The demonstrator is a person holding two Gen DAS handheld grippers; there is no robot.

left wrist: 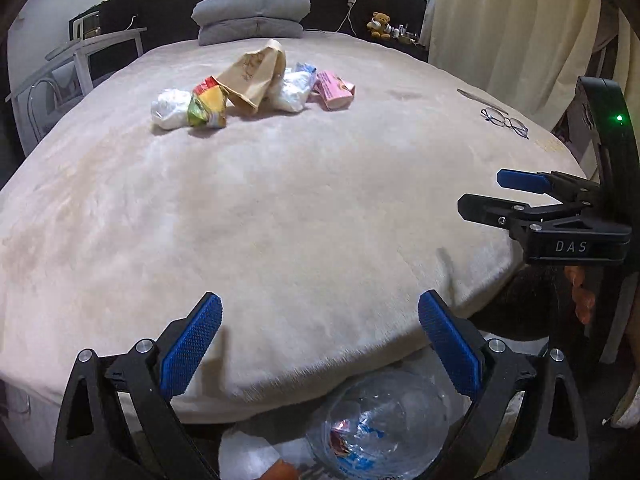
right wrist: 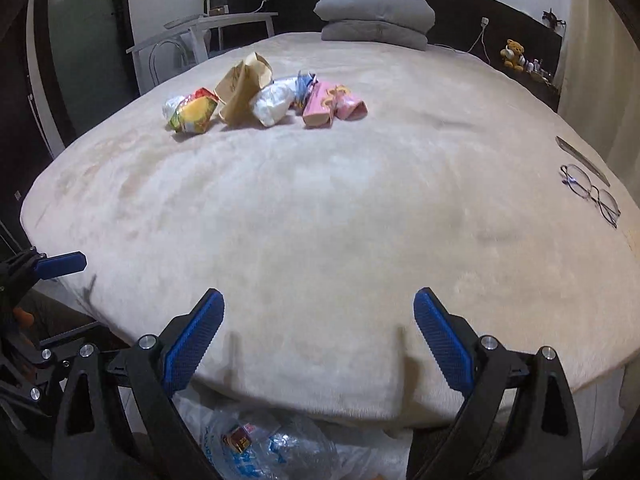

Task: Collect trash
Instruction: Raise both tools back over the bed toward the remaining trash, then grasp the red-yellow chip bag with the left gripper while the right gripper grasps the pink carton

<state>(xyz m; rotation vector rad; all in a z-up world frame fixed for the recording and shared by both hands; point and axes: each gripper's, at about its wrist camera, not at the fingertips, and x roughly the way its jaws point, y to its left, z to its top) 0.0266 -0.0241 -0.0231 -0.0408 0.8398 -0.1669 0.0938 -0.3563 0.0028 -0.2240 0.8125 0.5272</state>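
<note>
- The trash (left wrist: 252, 88) lies in a tight row on the bed (left wrist: 280, 220), toward 12 o'clock from both tools and well apart from them, so it takes a long reach.
- Left tool (left wrist: 320, 338) hangs spread and empty at the bed's near edge; right tool (right wrist: 318, 334) likewise, ready to pinch.
- A clear bag (left wrist: 380, 432) sits open on the floor at 6 o'clock, likely placed there for easy drops.
- Glasses (right wrist: 592, 194) rest at 2 o'clock, apart from the trash; probably not for collecting.
</note>
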